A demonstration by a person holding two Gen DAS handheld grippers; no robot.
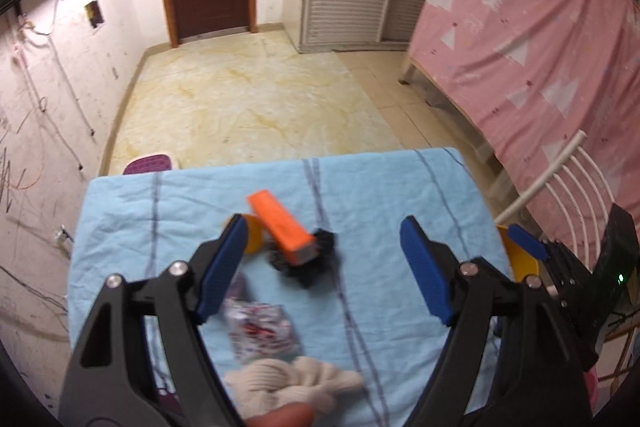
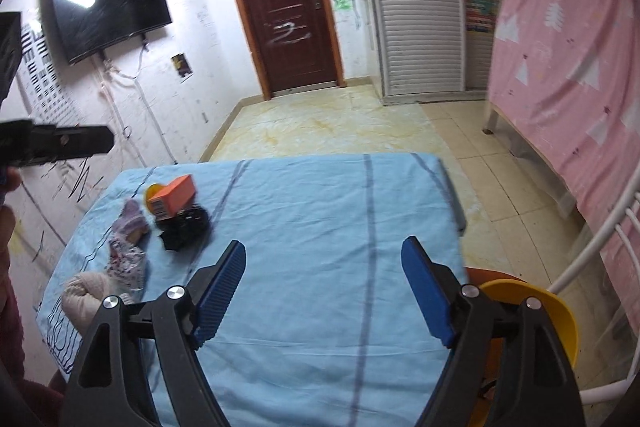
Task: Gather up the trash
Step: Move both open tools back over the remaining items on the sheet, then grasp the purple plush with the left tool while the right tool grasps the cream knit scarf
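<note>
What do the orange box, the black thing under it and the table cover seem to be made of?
Orange box: probably matte cardboard, judging by its flat faces, sharp edges and printed end. Black thing: looks like crumpled thin plastic or film, with irregular folds, though blur leaves it open. Table cover: woven cotton-like cloth, light blue with dark stripes, showing soft wrinkles.

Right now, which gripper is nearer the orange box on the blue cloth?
Left. The left gripper hangs open right over the orange box; the right gripper hovers open over bare cloth, with the box well off to its left.

Blurred wrapper point(image 1: 262, 327), half-hidden yellow bowl point(image 1: 253, 231)
</note>
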